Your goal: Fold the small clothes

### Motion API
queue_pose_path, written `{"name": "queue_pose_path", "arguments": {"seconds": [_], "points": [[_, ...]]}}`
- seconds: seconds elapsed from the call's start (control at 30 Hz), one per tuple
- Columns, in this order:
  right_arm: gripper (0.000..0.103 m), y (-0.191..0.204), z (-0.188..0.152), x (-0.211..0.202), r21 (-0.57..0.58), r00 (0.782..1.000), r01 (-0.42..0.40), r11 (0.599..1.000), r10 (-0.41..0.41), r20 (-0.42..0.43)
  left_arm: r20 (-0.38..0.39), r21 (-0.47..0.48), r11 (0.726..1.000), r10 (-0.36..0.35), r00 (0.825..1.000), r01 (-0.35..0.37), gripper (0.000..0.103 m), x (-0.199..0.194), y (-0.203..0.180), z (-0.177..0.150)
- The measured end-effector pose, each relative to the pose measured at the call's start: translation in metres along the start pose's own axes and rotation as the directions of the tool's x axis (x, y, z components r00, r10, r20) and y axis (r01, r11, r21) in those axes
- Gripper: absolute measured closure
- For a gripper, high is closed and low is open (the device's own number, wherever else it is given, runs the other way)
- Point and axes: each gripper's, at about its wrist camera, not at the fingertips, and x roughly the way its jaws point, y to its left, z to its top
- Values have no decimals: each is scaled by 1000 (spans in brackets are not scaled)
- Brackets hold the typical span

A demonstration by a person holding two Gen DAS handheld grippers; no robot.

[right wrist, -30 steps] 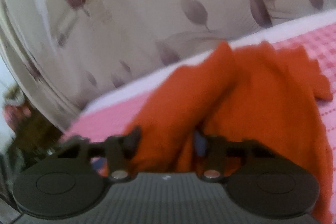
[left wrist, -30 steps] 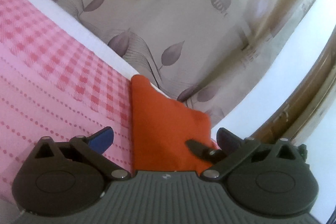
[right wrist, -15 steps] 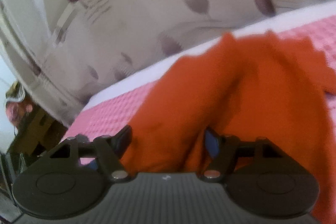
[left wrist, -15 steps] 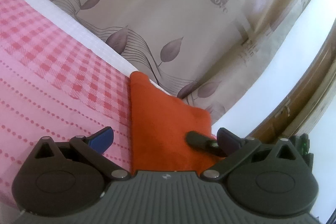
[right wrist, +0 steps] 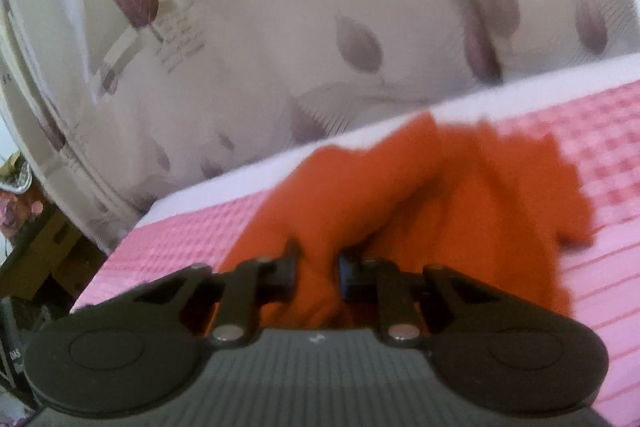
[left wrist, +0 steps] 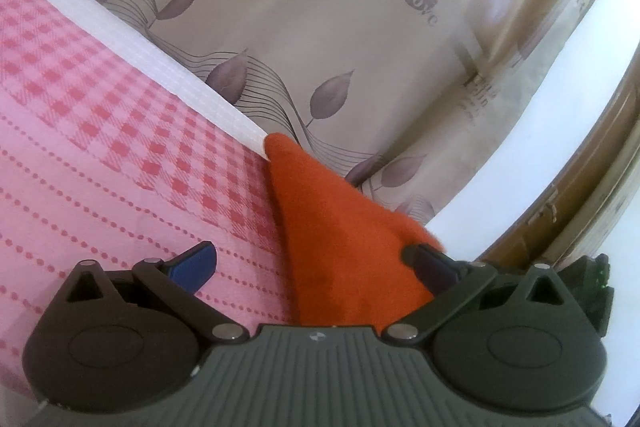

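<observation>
An orange garment (left wrist: pixel 340 243) lies on the pink checked bed sheet (left wrist: pixel 100 131) near the bed's far edge. My left gripper (left wrist: pixel 308 263) is open over the garment, its blue-padded left finger over the sheet and its right finger at the cloth's right edge. In the right wrist view the same orange garment (right wrist: pixel 460 195) lies bunched on the sheet (right wrist: pixel 600 267). My right gripper (right wrist: pixel 318 271) is shut on a raised fold of it. That view is blurred.
A leaf-patterned curtain (left wrist: pixel 320 7) hangs just behind the bed's white edge (left wrist: pixel 160 71). Wooden furniture (left wrist: pixel 580 195) stands at the right. A cardboard box (right wrist: pixel 36 259) and clutter sit beside the bed at the left in the right wrist view.
My right gripper closed from open onto a fold of the orange garment. The garment's right side has been drawn in and lifted in the left view. The left gripper stayed open.
</observation>
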Motion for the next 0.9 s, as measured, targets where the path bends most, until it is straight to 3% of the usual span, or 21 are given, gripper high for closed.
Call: {"name": "queue_pose_path", "arguments": {"seconds": [0.27, 0.37, 0.47, 0.7, 0.9], "points": [[85, -30, 18, -32, 3, 993, 97, 995, -97, 69, -1, 1, 1000, 1, 1000, -1, 0, 1, 1, 0], [85, -36, 13, -36, -61, 984, 173, 983, -171, 44, -1, 1, 1000, 2, 1000, -2, 0, 1, 1, 0], [85, -54, 0, -30, -40, 978, 208, 977, -209, -24, -3, 2, 1000, 3, 1000, -3, 0, 1, 3, 1], [86, -64, -7, -39, 33, 990, 141, 989, -141, -12, -4, 4, 1000, 5, 1000, -5, 0, 1, 3, 1], [87, -74, -12, -51, 37, 986, 166, 985, -167, 0, -4, 5, 1000, 7, 1000, -7, 0, 1, 3, 1]]}}
